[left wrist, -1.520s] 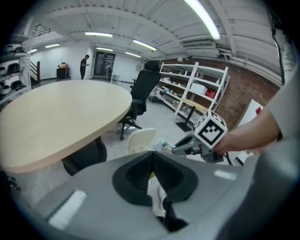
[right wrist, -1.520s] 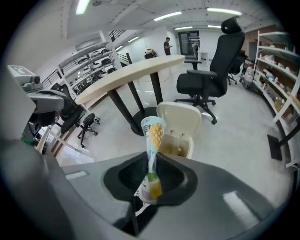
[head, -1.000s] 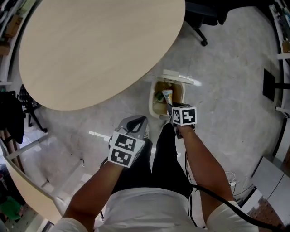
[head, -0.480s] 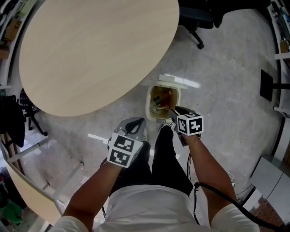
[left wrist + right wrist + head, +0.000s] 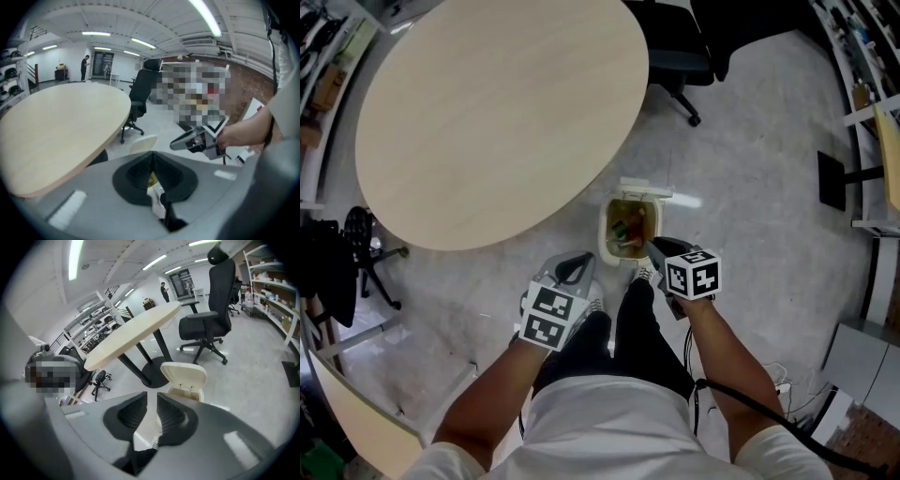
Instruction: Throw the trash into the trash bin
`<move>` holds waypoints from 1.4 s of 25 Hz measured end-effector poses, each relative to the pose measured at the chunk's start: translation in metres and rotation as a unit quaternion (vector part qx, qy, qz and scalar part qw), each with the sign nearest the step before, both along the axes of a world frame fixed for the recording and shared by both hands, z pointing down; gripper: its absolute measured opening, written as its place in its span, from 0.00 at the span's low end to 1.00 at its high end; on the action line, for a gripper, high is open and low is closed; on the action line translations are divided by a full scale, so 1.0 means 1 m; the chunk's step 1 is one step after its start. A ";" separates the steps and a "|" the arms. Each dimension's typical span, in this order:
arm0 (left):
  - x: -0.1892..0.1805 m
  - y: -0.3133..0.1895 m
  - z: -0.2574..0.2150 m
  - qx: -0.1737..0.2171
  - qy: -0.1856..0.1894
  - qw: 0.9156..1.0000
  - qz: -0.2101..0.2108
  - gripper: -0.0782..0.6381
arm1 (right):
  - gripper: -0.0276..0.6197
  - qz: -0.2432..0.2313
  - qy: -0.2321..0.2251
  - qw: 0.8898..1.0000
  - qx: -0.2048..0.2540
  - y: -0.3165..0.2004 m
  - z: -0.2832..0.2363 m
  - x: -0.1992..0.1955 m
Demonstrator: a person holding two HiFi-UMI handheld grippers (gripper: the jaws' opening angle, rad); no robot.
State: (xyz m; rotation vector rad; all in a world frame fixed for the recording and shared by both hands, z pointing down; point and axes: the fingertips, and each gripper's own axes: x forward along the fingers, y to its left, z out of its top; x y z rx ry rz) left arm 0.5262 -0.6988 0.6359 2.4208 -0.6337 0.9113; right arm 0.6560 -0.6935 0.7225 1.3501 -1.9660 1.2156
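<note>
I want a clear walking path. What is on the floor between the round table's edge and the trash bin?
Nothing. In the head view only bare grey floor separates the table from the open trash bin.

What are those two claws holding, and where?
Right gripper: nothing; its jaws, which have just been closing, stand apart and empty. Left gripper: jaws together, no item visibly gripped.

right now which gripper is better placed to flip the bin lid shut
Probably right. The right gripper hangs at the rim of the trash bin, its view faces the raised lid, and its jaws, which have just been closing a little, hold nothing. The left gripper sits farther back, jaws together.
</note>
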 end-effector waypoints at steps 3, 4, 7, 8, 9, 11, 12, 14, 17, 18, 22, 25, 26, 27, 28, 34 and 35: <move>-0.001 -0.005 -0.030 0.023 0.028 0.999 0.004 0.12 | 0.05 -0.010 0.003 0.999 0.049 0.000 -0.051 -0.009; -0.001 -0.006 -0.039 0.028 0.038 0.999 0.003 0.12 | 0.05 -0.012 0.007 0.998 0.066 0.000 -0.069 -0.011; -0.002 -0.007 -0.064 0.038 0.066 0.997 0.004 0.12 | 0.05 0.000 0.024 0.993 0.112 0.005 -0.117 -0.012; -0.001 -0.006 -0.073 0.042 0.075 0.996 0.006 0.12 | 0.05 0.008 0.026 0.992 0.125 0.007 -0.131 -0.011; 0.000 -0.005 -0.083 0.047 0.084 0.995 0.009 0.12 | 0.05 0.016 0.027 0.990 0.137 0.009 -0.144 -0.009; 0.004 -0.003 -0.105 0.062 0.104 0.992 0.015 0.12 | 0.05 0.033 0.026 0.986 0.161 0.015 -0.169 -0.005; 0.007 -0.002 -0.116 0.071 0.114 0.991 0.018 0.12 | 0.05 0.042 0.025 0.984 0.173 0.018 -0.181 -0.003; 0.011 -0.001 -0.135 0.088 0.131 0.987 0.021 0.12 | 0.05 0.058 0.022 0.978 0.201 0.023 -0.205 0.002; 0.017 0.002 -0.152 0.099 0.141 0.985 0.025 0.12 | 0.05 0.069 0.024 0.968 0.241 0.029 -0.233 0.012; 0.019 0.004 -0.154 0.100 0.141 0.985 0.026 0.12 | 0.05 0.069 0.026 0.965 0.251 0.030 -0.239 0.015; 0.023 0.008 -0.162 0.113 0.139 0.984 0.020 0.12 | 0.05 0.063 0.032 0.958 0.277 0.038 -0.259 0.025; 0.027 0.013 -0.171 0.125 0.141 0.982 0.006 0.12 | 0.05 0.052 0.040 0.953 0.296 0.050 -0.276 0.030; 0.030 0.016 -0.174 0.128 0.142 0.982 0.002 0.12 | 0.05 0.050 0.041 0.952 0.300 0.054 -0.280 0.033; 0.034 0.019 -0.177 0.130 0.142 0.981 0.000 0.12 | 0.05 0.050 0.040 0.951 0.302 0.059 -0.282 0.035; 0.038 0.024 -0.180 0.131 0.143 0.981 -0.002 0.12 | 0.05 0.050 0.036 0.951 0.304 0.064 -0.284 0.037; 0.062 0.054 -0.195 0.142 0.155 0.978 -0.012 0.12 | 0.05 0.036 0.028 0.943 0.331 0.095 -0.303 0.043; 0.064 0.058 -0.199 0.146 0.156 0.977 -0.014 0.12 | 0.05 0.031 0.031 0.941 0.335 0.102 -0.306 0.046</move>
